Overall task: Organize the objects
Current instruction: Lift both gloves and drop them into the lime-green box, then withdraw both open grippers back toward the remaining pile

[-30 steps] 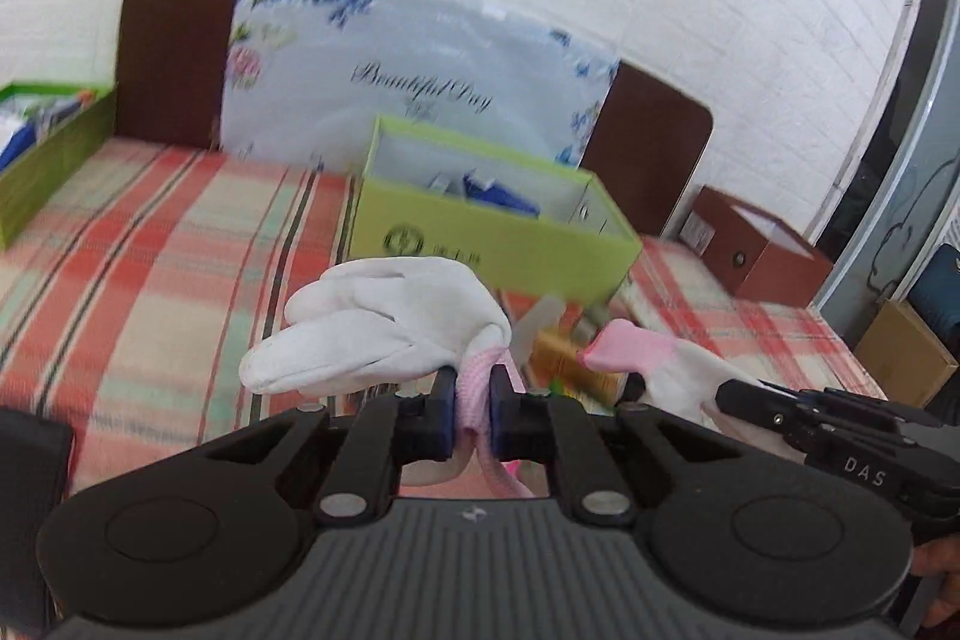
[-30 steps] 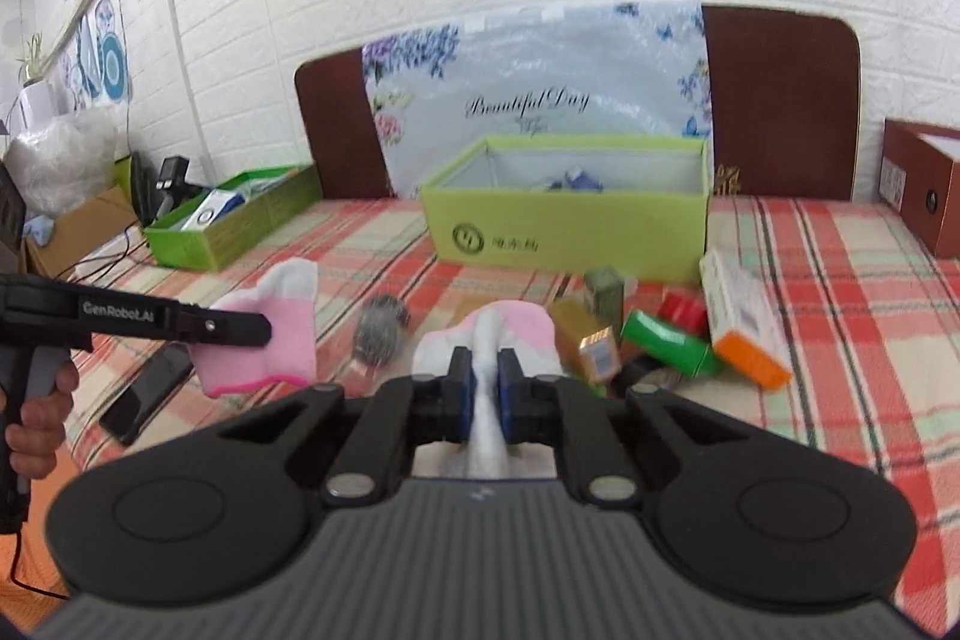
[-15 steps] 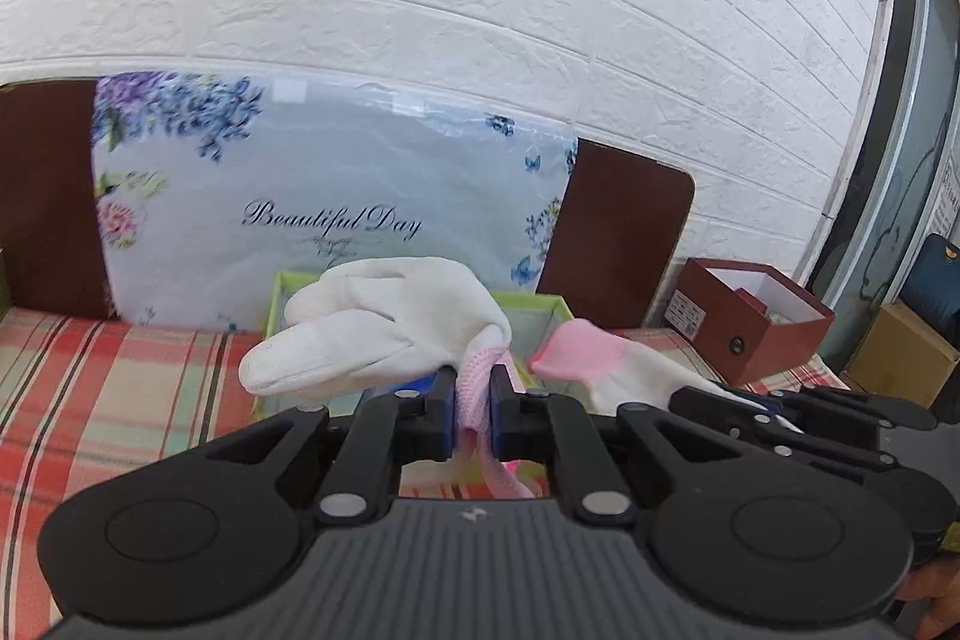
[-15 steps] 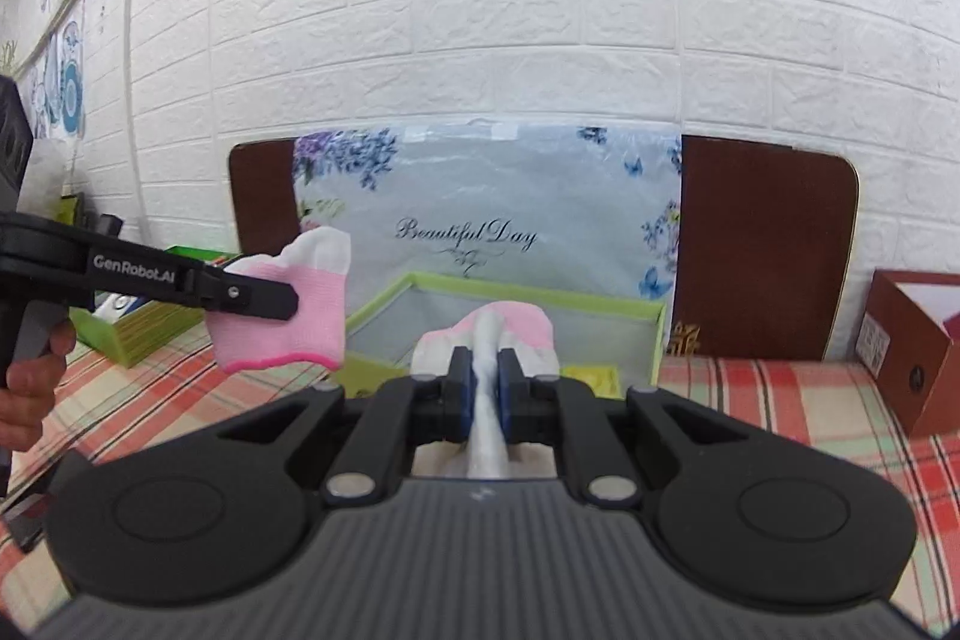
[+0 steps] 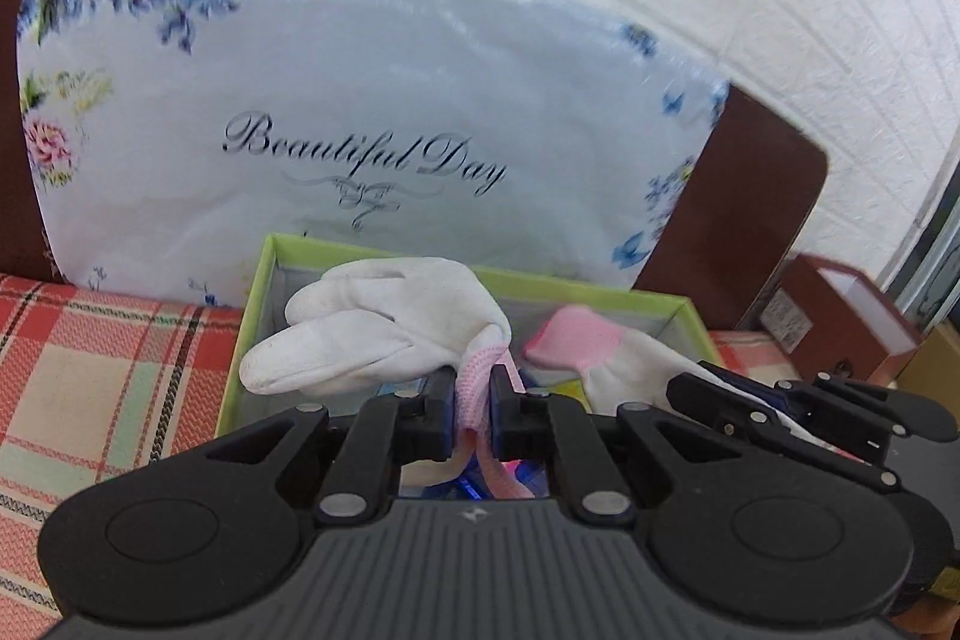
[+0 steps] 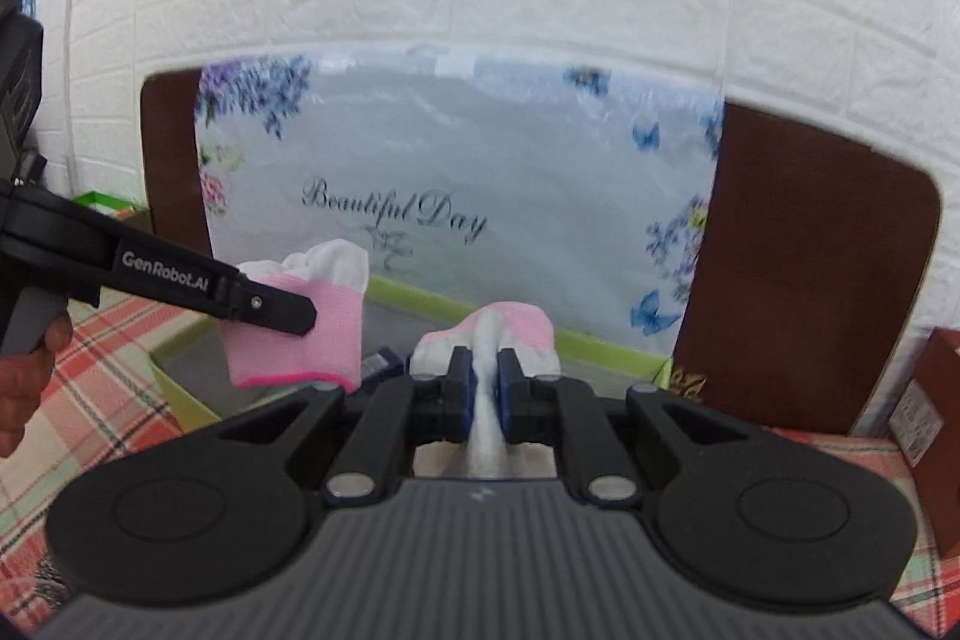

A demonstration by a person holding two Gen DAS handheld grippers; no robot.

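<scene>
The floral plastic bag (image 5: pixel 372 100) leaning on the brown headboard (image 6: pixel 804 268) carries the script "Beautiful Day". In the right wrist view, the side of the left gripper (image 5: pixel 471 394) shows the white print "GenRobot.AI". A small label on the brown box (image 5: pixel 840 322) at 3 o'clock is too small to read.

The left gripper is closed tight on the pink cuff of a white glove (image 5: pixel 384 328); the glove's fingers point to 9 o'clock from the pads. The right gripper (image 6: pixel 483 388) is also closed, pinching the second glove (image 6: pixel 498 334) in its white middle, with the pink cuff standing up at 12 o'clock from the pads.

Both gloves hang above the open green box (image 5: pixel 252 304), which stands on the plaid bedsheet (image 5: pixel 102 370) just before the bag. In the left wrist view the second glove is at 3 o'clock from the first.
</scene>
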